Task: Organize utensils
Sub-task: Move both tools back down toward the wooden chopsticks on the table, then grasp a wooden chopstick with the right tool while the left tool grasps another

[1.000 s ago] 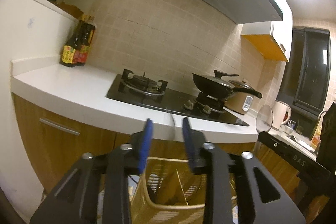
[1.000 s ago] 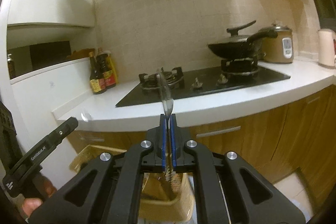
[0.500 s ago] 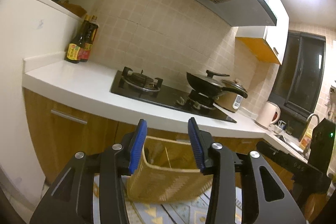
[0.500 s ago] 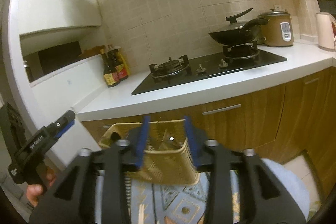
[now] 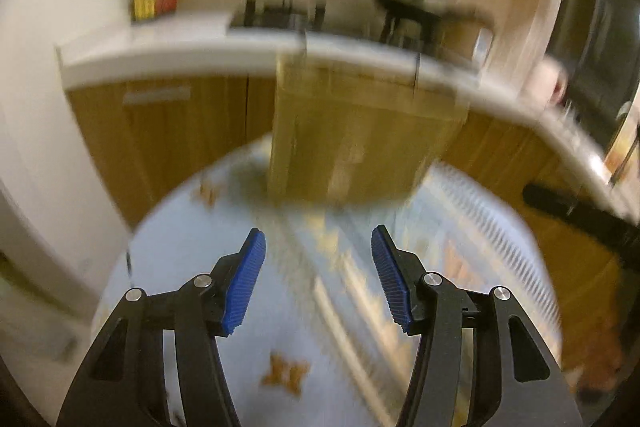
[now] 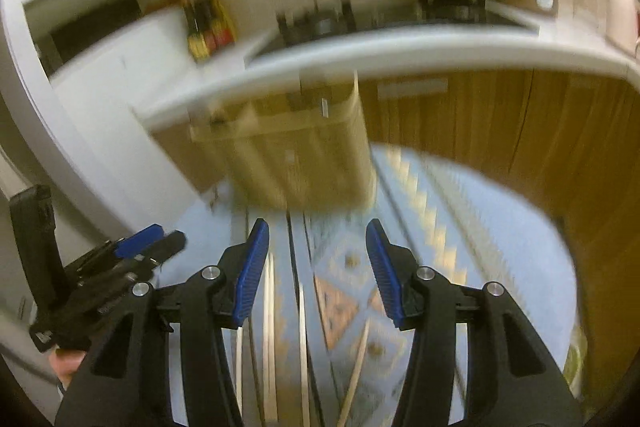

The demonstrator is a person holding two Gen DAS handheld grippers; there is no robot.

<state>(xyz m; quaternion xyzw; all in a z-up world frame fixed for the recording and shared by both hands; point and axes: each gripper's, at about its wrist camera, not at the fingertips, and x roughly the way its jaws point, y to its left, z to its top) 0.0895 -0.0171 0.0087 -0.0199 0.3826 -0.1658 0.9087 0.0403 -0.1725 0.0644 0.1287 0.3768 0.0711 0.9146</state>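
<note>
- A round table (image 6: 500, 227) wore a light blue cloth with tan and yellow shapes on it.
- A tan basket (image 6: 296, 151) stood on the far side of the table.
- Some thin sticks (image 6: 269, 327) lay flat on the cloth, nearer than the basket. They looked blurry.

basket (image 6: 296, 155): on the mat (image 6: 500, 239), 12 o'clock of the chopsticks (image 6: 269, 327)
counter (image 6: 400, 47): behind basket
bottles (image 6: 208, 27): on counter, 10 o'clock
</note>
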